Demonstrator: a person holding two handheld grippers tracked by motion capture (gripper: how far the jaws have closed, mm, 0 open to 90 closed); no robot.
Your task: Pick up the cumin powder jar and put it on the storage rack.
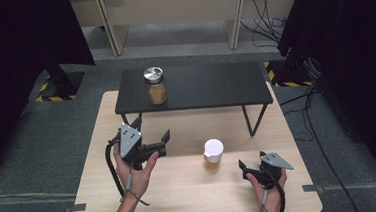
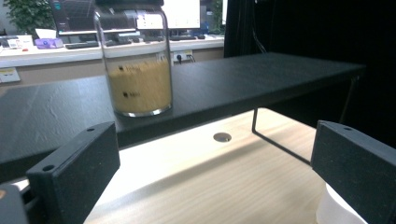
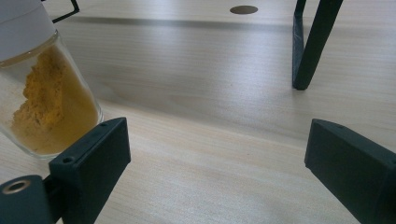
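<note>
A glass jar with a metal lid holds tan powder and stands on the left part of a low black shelf. A smaller jar with a white cap and orange powder stands on the wooden table. My left gripper hovers in front of the shelf, open and empty. In the left gripper view the tan jar is ahead above the open gripper. My right gripper is to the right of the white-capped jar, open and holding nothing.
The shelf's thin black legs stand on the table behind the small jar. A round hole is in the tabletop under the shelf. Dark curtains and stands flank the table; cables lie on the floor at right.
</note>
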